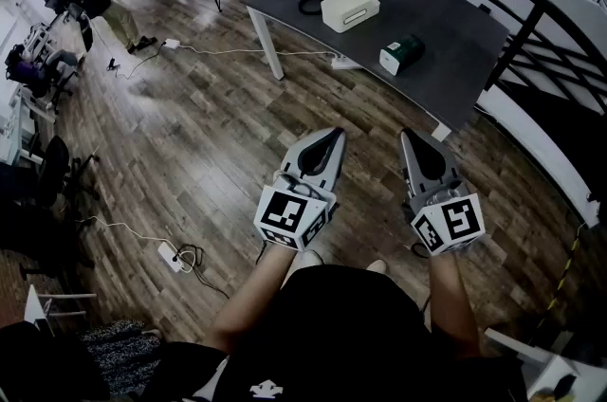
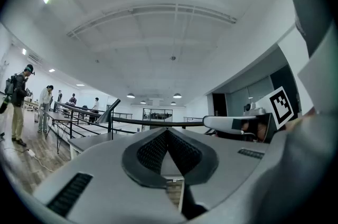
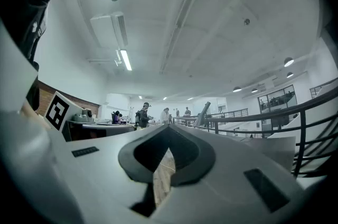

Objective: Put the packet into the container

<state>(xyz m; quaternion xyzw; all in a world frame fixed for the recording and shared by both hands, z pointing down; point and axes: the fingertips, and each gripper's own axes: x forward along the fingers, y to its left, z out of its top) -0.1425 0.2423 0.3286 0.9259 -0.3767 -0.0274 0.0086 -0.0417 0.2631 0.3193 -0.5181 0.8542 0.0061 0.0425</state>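
Head view: the left claw (image 1: 336,134) and right claw (image 1: 405,134) are held side by side above the wooden floor (image 1: 190,144), well short of the dark counter (image 1: 465,59). Both claws have their tips pressed together with nothing between them. The green packet (image 1: 402,54) lies on the counter near the white container (image 1: 350,8), not touching it; its print is too small to read. Each marker cube (image 1: 289,215) bears black-and-white square patterns only.

Dark table (image 1: 457,32) with container (image 1: 350,8) and packet (image 1: 402,53)
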